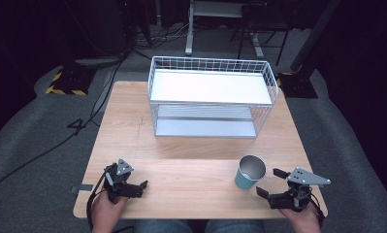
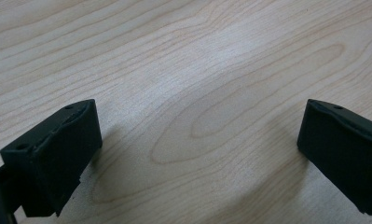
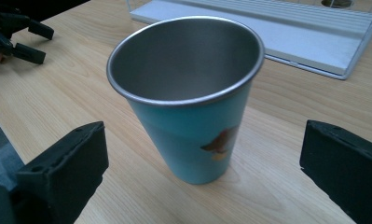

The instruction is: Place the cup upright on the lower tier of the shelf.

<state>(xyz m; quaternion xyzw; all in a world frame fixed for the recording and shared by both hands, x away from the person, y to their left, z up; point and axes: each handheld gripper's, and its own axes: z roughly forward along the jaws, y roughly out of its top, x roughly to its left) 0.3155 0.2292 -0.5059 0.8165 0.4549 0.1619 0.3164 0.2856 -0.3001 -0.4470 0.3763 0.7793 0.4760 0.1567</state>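
I count one cup [image 1: 250, 171], one white wire rack [image 1: 210, 97] with two shelves, and two grippers on my worktop [image 1: 133, 126]. The cup is teal outside with a bare steel inside and rim and a small brown mark on its side; it stands upright, mouth up, near right. My right gripper [image 1: 271, 182] sits just right of it, jaws spread wide, not touching. My left gripper [image 1: 138, 188] rests near left, released, grasping nothing.

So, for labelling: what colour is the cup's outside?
Teal cup, with a small brown-orange mark; clearest in the right gripper view.
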